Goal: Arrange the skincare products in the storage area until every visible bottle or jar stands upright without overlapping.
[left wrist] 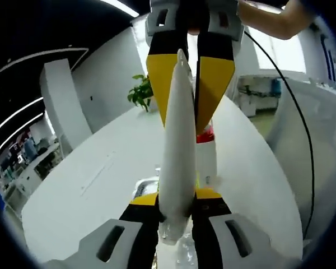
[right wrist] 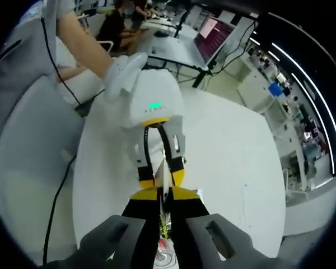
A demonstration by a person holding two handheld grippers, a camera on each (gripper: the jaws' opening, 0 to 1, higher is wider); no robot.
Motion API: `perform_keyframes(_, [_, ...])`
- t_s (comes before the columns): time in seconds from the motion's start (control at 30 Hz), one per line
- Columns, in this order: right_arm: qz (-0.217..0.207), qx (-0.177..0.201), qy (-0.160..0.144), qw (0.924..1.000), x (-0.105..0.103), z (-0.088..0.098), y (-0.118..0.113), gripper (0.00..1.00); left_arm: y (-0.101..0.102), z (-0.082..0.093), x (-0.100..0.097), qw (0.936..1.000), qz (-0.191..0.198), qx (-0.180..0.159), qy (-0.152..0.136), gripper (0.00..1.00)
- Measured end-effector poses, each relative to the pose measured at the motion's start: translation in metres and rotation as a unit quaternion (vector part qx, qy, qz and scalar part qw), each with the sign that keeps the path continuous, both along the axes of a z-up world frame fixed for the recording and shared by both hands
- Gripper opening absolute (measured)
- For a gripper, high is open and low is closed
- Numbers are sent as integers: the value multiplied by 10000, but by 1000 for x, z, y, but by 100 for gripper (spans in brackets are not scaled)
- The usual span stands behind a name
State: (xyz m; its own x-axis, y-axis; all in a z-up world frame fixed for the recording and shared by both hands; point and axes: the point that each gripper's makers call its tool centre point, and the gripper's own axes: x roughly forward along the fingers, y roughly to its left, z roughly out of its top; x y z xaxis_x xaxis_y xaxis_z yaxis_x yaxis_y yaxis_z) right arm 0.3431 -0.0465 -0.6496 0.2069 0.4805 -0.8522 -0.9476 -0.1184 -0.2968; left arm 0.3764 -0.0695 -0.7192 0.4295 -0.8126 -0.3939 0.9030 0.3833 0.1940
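Observation:
A long white tube (left wrist: 176,145) hangs above the white table (left wrist: 101,179), gripped at both ends. My left gripper (left wrist: 176,197) is shut on its near end, yellow-tipped jaws pressed to either side. My right gripper (left wrist: 182,124) comes in from the top and is shut on the tube's far end. In the right gripper view the tube (right wrist: 164,168) shows edge-on as a thin strip between my right gripper (right wrist: 164,194) and the white-bodied left gripper (right wrist: 163,180), tip to tip. A white bottle with a red band (left wrist: 206,151) stands upright on the table behind the tube.
Clear plastic items (left wrist: 176,249) lie low under the jaws, hard to make out. A potted plant (left wrist: 141,92) stands at the table's far end. A black cable (left wrist: 302,129) trails along the right. A person's arm (right wrist: 78,33) reaches in; desks and monitors (right wrist: 210,33) are beyond.

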Motion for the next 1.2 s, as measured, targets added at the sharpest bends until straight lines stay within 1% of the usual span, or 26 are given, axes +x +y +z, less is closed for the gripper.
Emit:
perform_keyframes(0.03, [2, -28, 21, 10000, 0, 0, -1, 4, -4, -1, -2, 9999, 4, -72, 73, 21])
perform_keyframes(0.1, [10, -163, 160, 9997, -1, -2, -5, 4, -8, -2, -3, 9998, 19, -141, 157, 21])
perform_keyframes(0.23, [125, -358, 201, 9991, -1, -5, -10, 4, -16, -6, -4, 9981, 113, -421, 443, 22])
perform_keyframes(0.37, [157, -479, 355, 9981, 1, -9, -13, 4, -22, -10, -5, 9968, 168, -531, 579, 22])
perform_keyframes(0.4, [152, -516, 447, 9975, 1, -10, -15, 4, -24, -11, -6, 9959, 188, -579, 669, 22])
perform_keyframes(0.47, [158, -556, 532, 9969, 2, -11, -17, 4, -27, -13, -8, 9938, 197, -697, 843, 22])
perform_keyframes(0.57, [156, -649, 652, 9956, 3, -13, -20, 4, -34, -15, -9, 9920, 223, -795, 950, 22])
perform_keyframes(0.6, [145, -676, 684, 9953, 3, -13, -20, 4, -36, -16, -9, 9900, 238, -880, 1080, 22])
perform_keyframes(0.63, [138, -704, 723, 9948, 4, -15, -21, 4, -37, -16, -9, 9895, 230, -903, 1104, 22])
perform_keyframes(0.7, [97, -762, 849, 9934, 3, -17, -24, 4, -42, -19, -11, 9867, 203, -995, 1270, 22])
perform_keyframes(0.87, [74, -877, 1060, 9905, 2, -25, -29, 4, -47, -26, -11, 9851, 190, -992, 1394, 22])
perform_keyframes(1.0, [83, -947, 1119, 9892, 4, -31, -31, 5, -49, -30, -16, 9838, 210, -998, 1475, 21])
perform_keyframes(1.2, [101, -998, 1138, 9884, 3, -33, -33, 5, -51, -31, -15, 9833, 211, -1042, 1476, 22])
